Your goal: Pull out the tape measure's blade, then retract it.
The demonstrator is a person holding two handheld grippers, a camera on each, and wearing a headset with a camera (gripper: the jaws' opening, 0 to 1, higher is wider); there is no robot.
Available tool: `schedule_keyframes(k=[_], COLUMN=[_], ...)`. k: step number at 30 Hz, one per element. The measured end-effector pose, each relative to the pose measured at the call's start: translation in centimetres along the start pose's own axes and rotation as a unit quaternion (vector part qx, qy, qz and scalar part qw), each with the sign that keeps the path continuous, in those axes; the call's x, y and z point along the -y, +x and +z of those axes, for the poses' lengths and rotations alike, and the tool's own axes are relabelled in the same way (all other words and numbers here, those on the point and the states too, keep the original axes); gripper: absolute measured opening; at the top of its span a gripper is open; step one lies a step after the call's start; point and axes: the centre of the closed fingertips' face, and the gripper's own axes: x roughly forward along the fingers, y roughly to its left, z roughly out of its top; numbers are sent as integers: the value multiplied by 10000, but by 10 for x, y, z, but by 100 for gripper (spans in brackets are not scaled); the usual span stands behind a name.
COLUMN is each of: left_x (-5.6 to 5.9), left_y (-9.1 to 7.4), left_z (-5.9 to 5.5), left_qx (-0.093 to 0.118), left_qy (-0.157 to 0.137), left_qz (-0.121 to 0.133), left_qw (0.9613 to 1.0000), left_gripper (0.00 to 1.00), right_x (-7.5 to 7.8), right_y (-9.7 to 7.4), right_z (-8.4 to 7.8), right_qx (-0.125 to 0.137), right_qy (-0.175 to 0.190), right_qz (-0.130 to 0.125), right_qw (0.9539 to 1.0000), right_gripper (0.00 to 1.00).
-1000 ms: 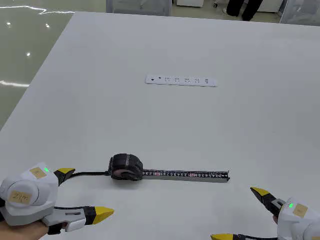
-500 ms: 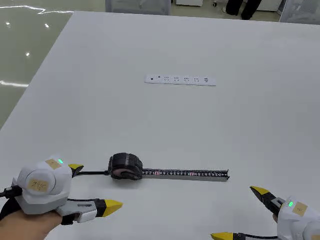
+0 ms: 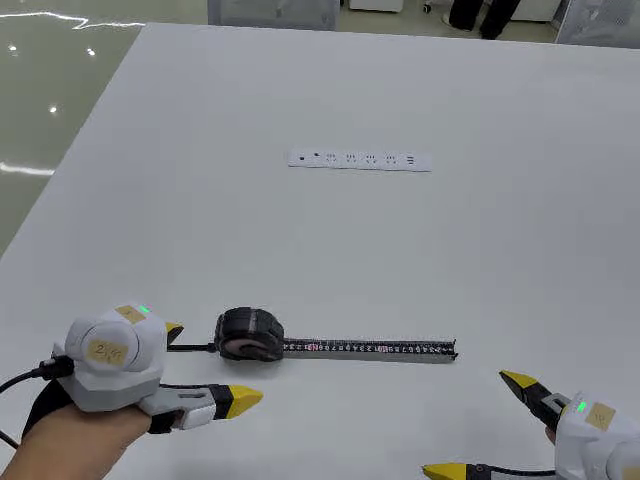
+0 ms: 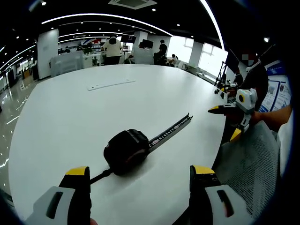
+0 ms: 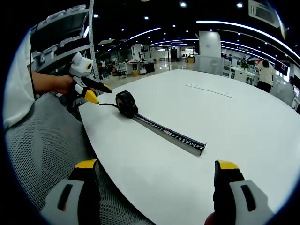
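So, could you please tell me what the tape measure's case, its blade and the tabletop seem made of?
The tape measure case looks like black rubberised plastic: matt, with only dull highlights. The blade seems thin coated metal, dark with printed markings, lying stiff and straight. The tabletop appears smooth white laminate with a soft sheen; its core cannot be told.

Nothing can be read for certain. The blade [image 3: 370, 348] of the tape measure [image 3: 250, 334], lying along the near edge of the tabletop [image 3: 400, 250], bears scale marks and figures too small to make out. The tan stickers [image 3: 108, 352] on the left gripper [image 3: 215, 362] carry faint scribbles, also illegible.
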Motion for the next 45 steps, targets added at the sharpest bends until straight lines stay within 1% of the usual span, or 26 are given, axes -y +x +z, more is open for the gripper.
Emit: schedule_keyframes(k=[6,12,19,27,35,40,45], left_x=[0,1,0,0,2,2,3], left_y=[5,12,20,28,37,40,43], left_z=[0,-3,-4,-2,1,3,2], left_qx=[-25,-61,-75,-70,-37,7,17], left_qy=[-92,-246,-354,-427,-587,-677,-730], left_qz=[-6,-11,61,80,67,70,58], left_qw=[10000,9997,9993,9990,9982,9977,9973], left_gripper=[83,83,83,81,81,81,79], right_x=[2,2,3,5,6,7,7], right_y=[0,1,0,0,0,-2,-2], right_z=[0,-1,-1,0,0,-1,-2], right_qx=[-2,-27,-17,13,16,11,6], right_qy=[14,9,49,84,94,105,120], right_qz=[-10,26,22,-1,-13,-22,-30], right_qw=[10000,10000,10000,10000,10000,9999,9999], right_gripper=[98,98,98,97,97,97,97])
